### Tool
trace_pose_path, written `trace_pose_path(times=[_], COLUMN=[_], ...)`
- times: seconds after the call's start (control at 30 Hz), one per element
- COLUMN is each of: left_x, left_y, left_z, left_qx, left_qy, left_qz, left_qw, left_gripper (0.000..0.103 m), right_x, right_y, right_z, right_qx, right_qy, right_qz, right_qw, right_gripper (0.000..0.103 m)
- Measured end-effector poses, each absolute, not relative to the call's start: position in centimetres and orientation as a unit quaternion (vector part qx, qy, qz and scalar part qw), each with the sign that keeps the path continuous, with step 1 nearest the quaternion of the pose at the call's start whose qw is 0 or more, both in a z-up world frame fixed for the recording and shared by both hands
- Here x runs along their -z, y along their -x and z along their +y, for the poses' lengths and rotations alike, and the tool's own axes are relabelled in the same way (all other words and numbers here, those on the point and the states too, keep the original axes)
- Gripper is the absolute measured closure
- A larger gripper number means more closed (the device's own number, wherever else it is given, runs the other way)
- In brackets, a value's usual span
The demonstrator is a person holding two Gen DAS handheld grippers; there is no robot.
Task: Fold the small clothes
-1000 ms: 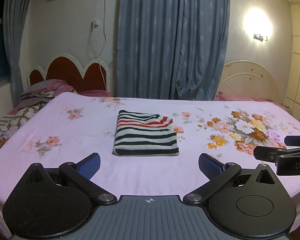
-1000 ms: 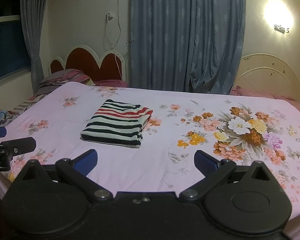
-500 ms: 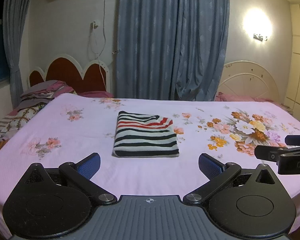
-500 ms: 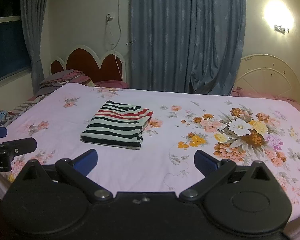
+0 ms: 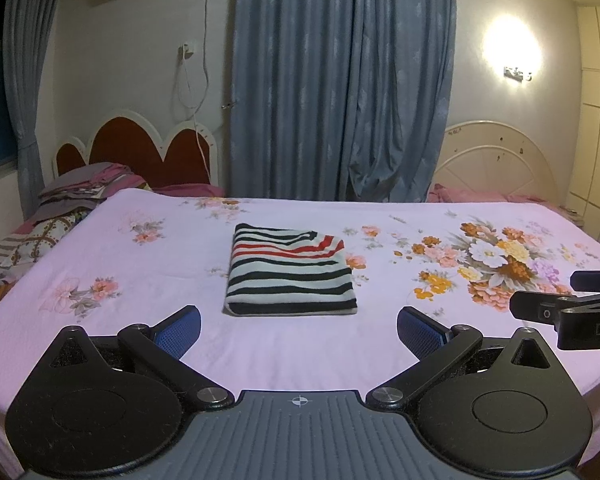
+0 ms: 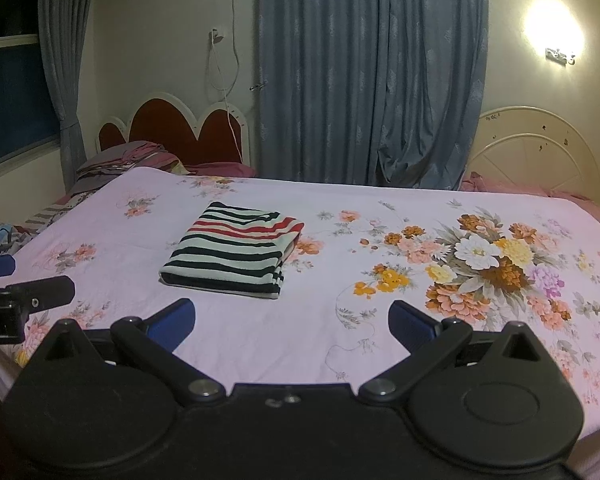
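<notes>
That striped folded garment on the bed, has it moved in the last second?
No. The striped garment lies in the same spot beside the small flower print on the bedsheet.

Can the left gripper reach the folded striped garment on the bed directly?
Probably yes. The left gripper is open, the striped garment lies straight ahead, and only bare bedsheet lies between them.

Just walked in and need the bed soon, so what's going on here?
A person is folding small clothes with two handheld tongs. The striped garment lies folded in a neat rectangle on the floral bedsheet. Neither tool is touching it: the left tongs and right tongs are both open and empty, held at the near edge of the bed. This piece looks done.
</notes>
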State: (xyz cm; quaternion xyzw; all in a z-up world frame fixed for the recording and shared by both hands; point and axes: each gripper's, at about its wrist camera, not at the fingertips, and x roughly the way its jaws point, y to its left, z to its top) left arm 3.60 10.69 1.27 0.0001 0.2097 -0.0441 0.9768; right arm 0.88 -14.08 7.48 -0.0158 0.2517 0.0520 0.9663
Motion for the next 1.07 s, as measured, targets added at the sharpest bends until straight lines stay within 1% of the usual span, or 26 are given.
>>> trace_pose_path(times=[1.07], left_x=[-1.3], left_y=[-4.4], left_z=[11.5], left_qx=[0.046], left_qy=[0.003], left_qz=[0.198], left_qw=[0.979], left_gripper=[0.000], right_x=[-7.5], right_y=[-1.2], right_z=[-13.7], right_qx=[-0.051], right_qy=[0.018], right_qz=[0.252], right_qw=[0.966], right_gripper=[0.001])
